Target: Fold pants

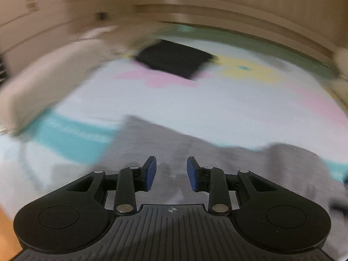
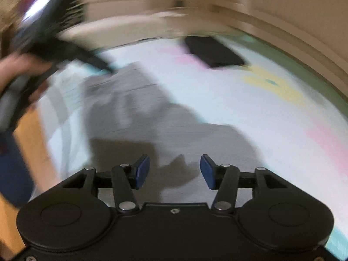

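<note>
Grey pants (image 2: 139, 117) lie rumpled on the pastel mat (image 1: 217, 108) beneath the left gripper (image 1: 171, 171) and right gripper (image 2: 175, 170), both spread and empty; matching edges should be pinched before folding.

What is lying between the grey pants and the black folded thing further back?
Only bare patterned sheet: nothing lies between the grey pants and the black folded thing. Both views show it.
</note>
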